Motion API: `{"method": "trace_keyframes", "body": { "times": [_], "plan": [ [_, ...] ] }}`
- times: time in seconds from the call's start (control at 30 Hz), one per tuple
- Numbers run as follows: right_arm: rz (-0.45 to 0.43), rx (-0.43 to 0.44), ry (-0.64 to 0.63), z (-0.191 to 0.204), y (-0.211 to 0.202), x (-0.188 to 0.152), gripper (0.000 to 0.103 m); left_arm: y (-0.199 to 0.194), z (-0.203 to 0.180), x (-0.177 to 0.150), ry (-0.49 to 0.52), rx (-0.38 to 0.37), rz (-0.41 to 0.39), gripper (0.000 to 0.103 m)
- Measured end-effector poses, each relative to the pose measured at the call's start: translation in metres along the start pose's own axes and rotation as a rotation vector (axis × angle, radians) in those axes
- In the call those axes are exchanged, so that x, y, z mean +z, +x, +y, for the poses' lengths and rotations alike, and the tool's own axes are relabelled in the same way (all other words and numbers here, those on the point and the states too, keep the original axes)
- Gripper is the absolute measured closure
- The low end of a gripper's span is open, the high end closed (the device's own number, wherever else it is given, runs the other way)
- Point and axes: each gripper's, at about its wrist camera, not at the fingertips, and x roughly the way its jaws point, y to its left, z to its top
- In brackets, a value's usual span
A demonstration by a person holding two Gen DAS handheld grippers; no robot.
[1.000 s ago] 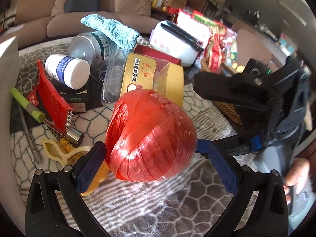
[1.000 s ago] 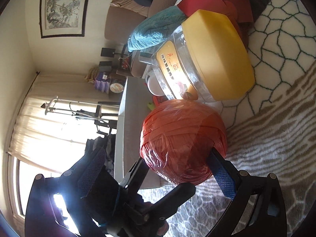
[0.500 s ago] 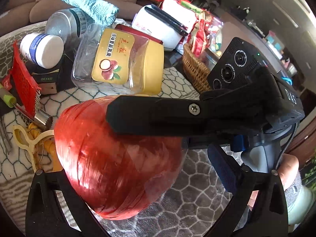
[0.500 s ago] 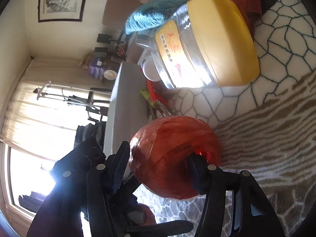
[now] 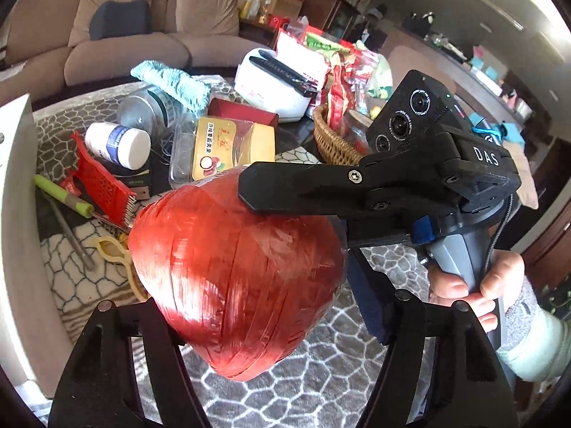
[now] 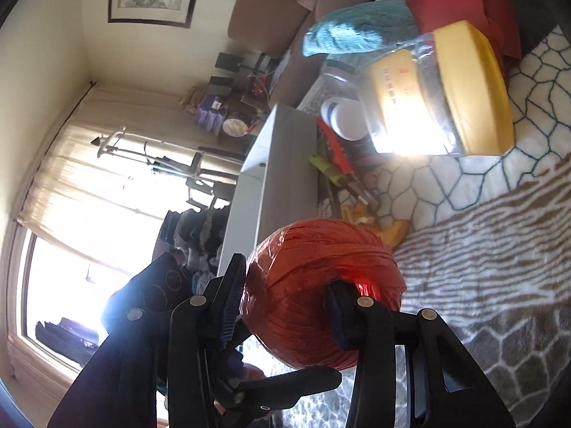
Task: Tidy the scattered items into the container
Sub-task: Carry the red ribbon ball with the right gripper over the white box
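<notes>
A red ball of plastic twine (image 5: pixel 239 271) fills the middle of the left wrist view, lifted above the patterned cloth. Both grippers are on it. My right gripper (image 6: pixel 285 303) is shut on the twine ball (image 6: pixel 321 292), one finger (image 5: pixel 303 189) lying across its top in the left wrist view. My left gripper (image 5: pixel 257 328) holds the ball from below, its pads hidden behind it. The white container wall (image 5: pixel 18 221) stands at the far left, and shows in the right wrist view (image 6: pixel 285 164).
On the cloth lie a clear jar with a yellow lid (image 5: pixel 228 142), a white pill bottle (image 5: pixel 117 142), a red grater (image 5: pixel 103 182), a green-handled tool (image 5: pixel 60 192) and a yellow peeler (image 5: pixel 117 253). A wicker basket (image 5: pixel 335 146) of snacks stands behind.
The right gripper has closed on the twine ball, and the ball has been raised off the cloth between both grippers. The container wall has come into view at the left.
</notes>
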Motion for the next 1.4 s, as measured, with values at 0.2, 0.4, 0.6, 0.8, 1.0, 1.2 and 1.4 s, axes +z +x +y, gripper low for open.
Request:
{"method": "trace_keyframes", "body": {
  "times": [0.2, 0.4, 0.6, 0.8, 1.0, 1.2, 1.4],
  "plan": [
    [0.104, 0.047, -0.058, 0.053, 0.021, -0.023, 0.06, -0.066, -0.004, -0.004, 0.001, 0.023, -0.046, 0.036],
    [0.176, 0.043, -0.119, 0.109, 0.045, -0.047, 0.06, -0.116, -0.014, -0.011, 0.008, 0.071, -0.08, 0.035],
    [0.227, 0.038, -0.156, 0.157, 0.079, -0.067, 0.06, -0.17, 0.002, -0.017, 0.021, 0.134, -0.086, 0.035],
    [0.254, 0.052, -0.15, 0.19, 0.14, -0.061, 0.058, -0.21, 0.054, -0.011, -0.011, 0.196, -0.076, 0.034],
    [0.265, 0.093, -0.075, 0.186, 0.222, -0.044, 0.058, -0.219, 0.133, -0.01, -0.071, 0.241, -0.016, 0.032],
    [0.302, 0.119, 0.099, 0.136, 0.301, -0.029, 0.058, -0.199, 0.207, -0.03, -0.127, 0.242, 0.074, 0.032],
    [0.37, 0.098, 0.199, 0.1, 0.363, -0.022, 0.058, -0.185, 0.259, -0.044, -0.159, 0.234, 0.139, 0.03]
  ]
}}
